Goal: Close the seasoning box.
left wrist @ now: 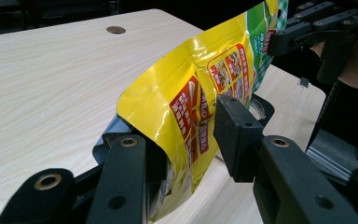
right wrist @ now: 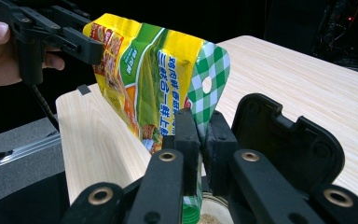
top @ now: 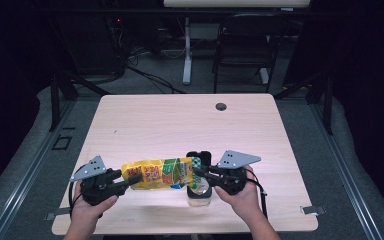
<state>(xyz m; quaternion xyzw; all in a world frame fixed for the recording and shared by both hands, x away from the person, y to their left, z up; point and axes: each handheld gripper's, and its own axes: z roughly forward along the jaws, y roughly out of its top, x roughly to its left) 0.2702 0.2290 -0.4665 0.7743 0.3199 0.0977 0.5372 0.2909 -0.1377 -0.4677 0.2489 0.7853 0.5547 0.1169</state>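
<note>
Held level between two grippers, one pouch (top: 162, 173) was seen from the high view above one jar (top: 200, 194) with its black lid (top: 199, 159) open on the table (top: 180, 120). In the left gripper (left wrist: 186, 140) view, the bottom end was clamped. In the right gripper (right wrist: 200, 135) view, the checked top was pinched; tipping it over the jar likely came next.

You hold a yellow packet (top: 161, 173) stretched level above the counter (top: 180, 120), your left hand-held gripper (top: 130, 179) at its left end and your right hand-held gripper (top: 198, 173) at its checked end, over an open container (top: 199, 196).
</note>
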